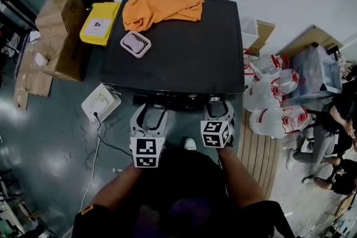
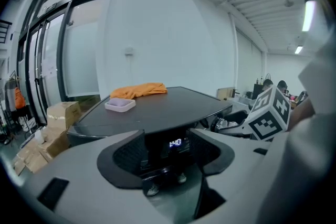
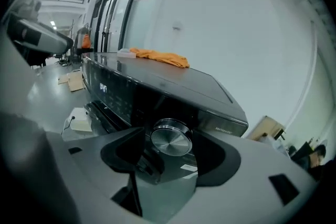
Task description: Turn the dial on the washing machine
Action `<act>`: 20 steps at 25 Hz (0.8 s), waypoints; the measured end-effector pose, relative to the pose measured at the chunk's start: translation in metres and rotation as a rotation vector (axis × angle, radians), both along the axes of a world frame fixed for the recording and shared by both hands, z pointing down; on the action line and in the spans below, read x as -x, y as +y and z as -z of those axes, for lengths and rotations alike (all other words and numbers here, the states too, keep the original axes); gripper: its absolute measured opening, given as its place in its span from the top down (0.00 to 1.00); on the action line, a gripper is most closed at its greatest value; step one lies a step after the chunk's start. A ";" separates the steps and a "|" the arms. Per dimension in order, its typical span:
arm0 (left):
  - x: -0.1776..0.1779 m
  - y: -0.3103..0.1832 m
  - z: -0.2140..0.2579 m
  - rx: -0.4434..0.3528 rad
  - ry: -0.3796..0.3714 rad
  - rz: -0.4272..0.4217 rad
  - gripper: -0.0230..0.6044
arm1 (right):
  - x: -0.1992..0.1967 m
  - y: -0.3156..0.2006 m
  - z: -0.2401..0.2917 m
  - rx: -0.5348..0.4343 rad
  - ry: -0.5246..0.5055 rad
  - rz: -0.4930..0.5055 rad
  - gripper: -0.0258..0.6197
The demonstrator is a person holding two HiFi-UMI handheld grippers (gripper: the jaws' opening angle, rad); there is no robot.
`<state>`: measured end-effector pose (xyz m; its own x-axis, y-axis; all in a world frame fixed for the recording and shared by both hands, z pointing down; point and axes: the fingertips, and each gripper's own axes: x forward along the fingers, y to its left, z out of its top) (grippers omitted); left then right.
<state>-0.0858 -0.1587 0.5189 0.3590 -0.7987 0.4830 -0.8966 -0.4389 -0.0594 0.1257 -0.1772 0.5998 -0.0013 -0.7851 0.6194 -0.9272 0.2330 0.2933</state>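
Black glossy front-load washing machine fills the space ahead of both jaw sets, its front panel edge right at the fingertips. Crumpled orange cloth lies on the far end of the lid, well beyond the jaws. Small white slotted tray sits nearer, ahead of the left jaws.

Left gripper: jaws wide apart, holding nothing. Only the panel's lit digit display shows in the gap.

Right gripper: jaws wide apart, straddling the round brushed-metal dial. The dial face points straight out of the panel at the gripper, with its axis horizontal, roughly along the jaws. There is a slim gap at the left pad. The right pad is just beside the rim, and I can't tell if it touches. The panel runs on long past the left jaw, and the machine's corner is near past the right jaw.
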 end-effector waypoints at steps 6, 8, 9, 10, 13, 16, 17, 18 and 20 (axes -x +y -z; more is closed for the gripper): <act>0.004 0.002 -0.002 0.007 -0.006 0.013 0.55 | -0.005 -0.002 -0.006 0.017 0.044 -0.032 0.52; 0.005 0.001 -0.002 0.007 -0.003 0.017 0.55 | -0.006 -0.003 -0.005 0.022 0.000 -0.046 0.54; 0.005 0.001 -0.003 0.008 0.000 0.018 0.55 | -0.007 -0.003 -0.005 0.027 -0.032 -0.052 0.54; 0.005 0.002 -0.003 0.009 0.003 0.017 0.55 | -0.008 -0.003 -0.005 0.032 -0.072 -0.059 0.54; 0.004 0.002 -0.004 0.010 0.014 0.015 0.55 | -0.012 -0.003 -0.008 0.044 -0.248 -0.092 0.54; 0.003 0.003 -0.004 0.006 0.019 0.011 0.55 | -0.017 -0.002 -0.011 0.062 -0.453 -0.130 0.54; 0.003 0.003 -0.004 0.007 0.021 0.011 0.55 | -0.018 -0.002 -0.011 0.069 -0.513 -0.139 0.54; 0.003 0.003 -0.004 0.008 0.024 0.010 0.55 | -0.019 -0.002 -0.011 0.075 -0.559 -0.145 0.54; 0.002 0.002 -0.004 0.010 0.028 0.011 0.55 | -0.019 -0.003 -0.011 0.082 -0.608 -0.148 0.54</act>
